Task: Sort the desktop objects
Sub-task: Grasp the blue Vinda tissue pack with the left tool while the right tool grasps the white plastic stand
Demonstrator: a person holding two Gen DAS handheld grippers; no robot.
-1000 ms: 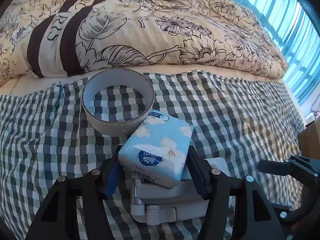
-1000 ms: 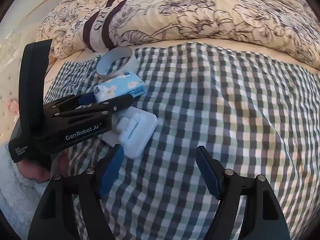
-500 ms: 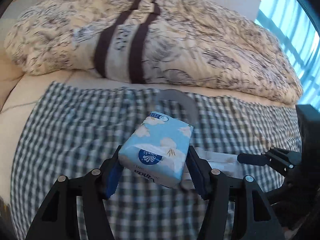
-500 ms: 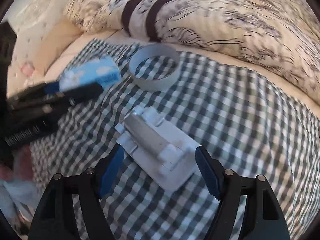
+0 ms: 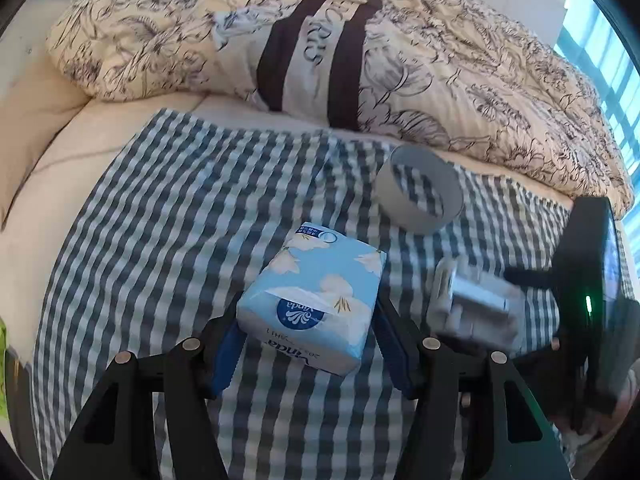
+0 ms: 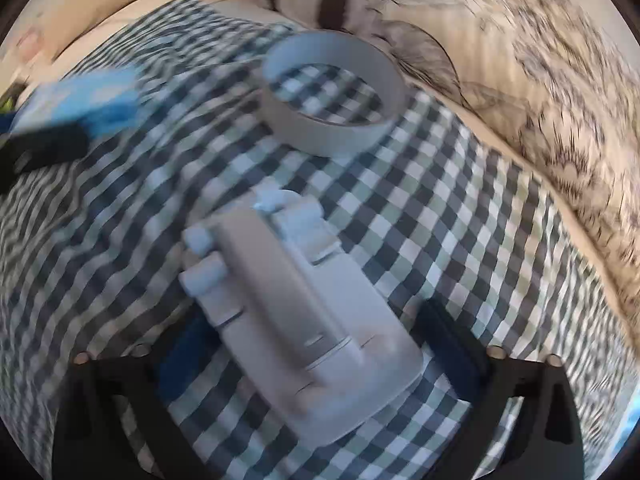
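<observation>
One floral duvet (image 5: 400,52), cream with dark line-drawn flowers and two dark brown stripes, was bunched along the far side of the bed. In front of it lay one blue-and-white checked cloth (image 5: 168,208), spread flat over the cream sheet (image 5: 44,184); it carried every loose item.

Three task items were counted. Item one, a white plastic holder (image 6: 304,320) with a raised central bar and small clips, lay flat on the checked cloth. My right gripper (image 6: 320,344) stood over it, pointing steeply down. My jaws on that side had just been opening and stood spread wide, one blue pad on either side of the holder's near end; the pads did not press on it. Motion blur hid the fine detail.

Item two, one grey cardboard tape ring (image 6: 336,96), lay flat on the cloth beyond the holder, near the duvet's edge, apart from both other items. The check pattern showed through its open centre.

Item three, one light-blue Vinda tissue pack (image 5: 316,292), was pinched between the two blue pads of my left gripper (image 5: 308,344), held clear above the cloth, its printed face up. In the right wrist view it appeared blurred at the far left.
</observation>
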